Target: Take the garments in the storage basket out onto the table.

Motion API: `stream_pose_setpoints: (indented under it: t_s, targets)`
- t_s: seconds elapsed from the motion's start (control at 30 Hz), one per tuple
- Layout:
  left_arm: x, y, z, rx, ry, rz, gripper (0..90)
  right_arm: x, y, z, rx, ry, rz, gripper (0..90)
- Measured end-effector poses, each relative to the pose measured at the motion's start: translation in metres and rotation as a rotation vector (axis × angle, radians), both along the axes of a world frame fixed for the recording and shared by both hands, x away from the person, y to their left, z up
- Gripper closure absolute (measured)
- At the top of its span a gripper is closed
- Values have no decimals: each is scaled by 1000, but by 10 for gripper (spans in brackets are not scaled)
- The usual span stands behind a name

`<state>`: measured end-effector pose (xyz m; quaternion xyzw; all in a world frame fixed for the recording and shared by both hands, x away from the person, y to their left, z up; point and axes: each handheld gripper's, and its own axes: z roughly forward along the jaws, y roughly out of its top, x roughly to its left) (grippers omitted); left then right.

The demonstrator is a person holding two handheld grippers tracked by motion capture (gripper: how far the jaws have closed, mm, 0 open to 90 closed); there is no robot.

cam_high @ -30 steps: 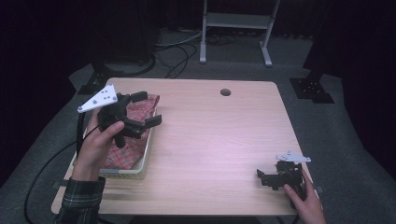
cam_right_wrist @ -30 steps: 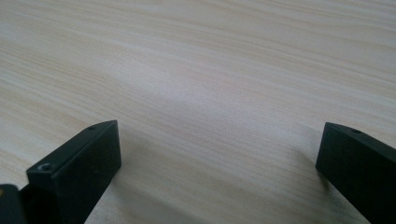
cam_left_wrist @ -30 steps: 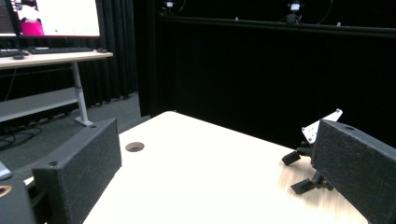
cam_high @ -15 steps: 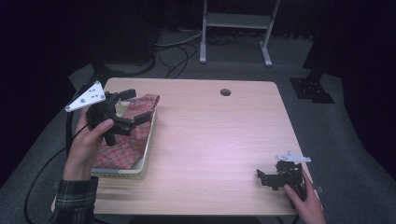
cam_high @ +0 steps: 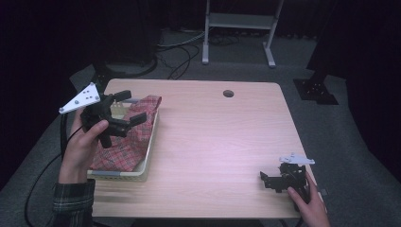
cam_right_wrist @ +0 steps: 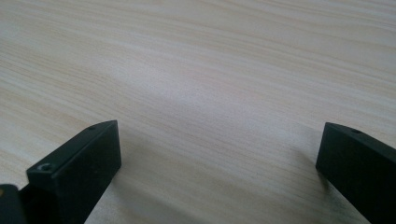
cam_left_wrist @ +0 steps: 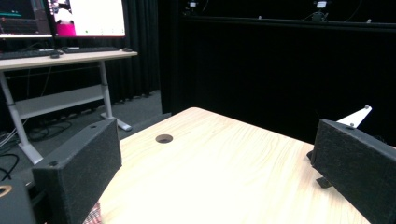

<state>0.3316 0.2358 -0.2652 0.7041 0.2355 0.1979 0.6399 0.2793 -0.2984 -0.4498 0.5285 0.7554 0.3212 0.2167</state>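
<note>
Since the earlier frames the left gripper [cam_high: 124, 109] has lifted off the plaid cloth [cam_high: 125, 142] and drawn back toward the person's side, so it now hangs above the near-left part of the tray [cam_high: 147, 158], its camera looking out across the bare table [cam_high: 213, 137]. The right gripper [cam_high: 268, 178] has not shifted; it rests low on the table at the near right corner, well apart from the other.

The cloth lies below and just ahead of the left gripper, bunched inside the tray with one corner draped over the far rim. As I judge it, the step in hand is a release and withdrawal: the cloth has been put into the tray and the hand is clearing away. If more tucking is wanted, the next move calls for lowering the gripper back onto the draped corner and closing on it; otherwise the hand need only retreat.

The left gripper's jaws stand wide apart and hold nothing; between them show only the table and its cable hole [cam_left_wrist: 164, 138]. The right gripper's jaws are likewise spread wide and empty, close over the wood.
</note>
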Motion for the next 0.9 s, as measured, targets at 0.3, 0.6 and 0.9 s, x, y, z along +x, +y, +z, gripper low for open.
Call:
stream_pose_setpoints:
  t_s: [0.3,0.6,0.9]
  targets:
    - [-1,11,0,5,-1,23,15,0,0,0,0,0,0,0]
    - [-2,25,0,11,-7,57,15,0,0,0,-1,0,0,0]
    - [-2,36,0,33,-6,99,15,0,0,0,-1,0,1,0]
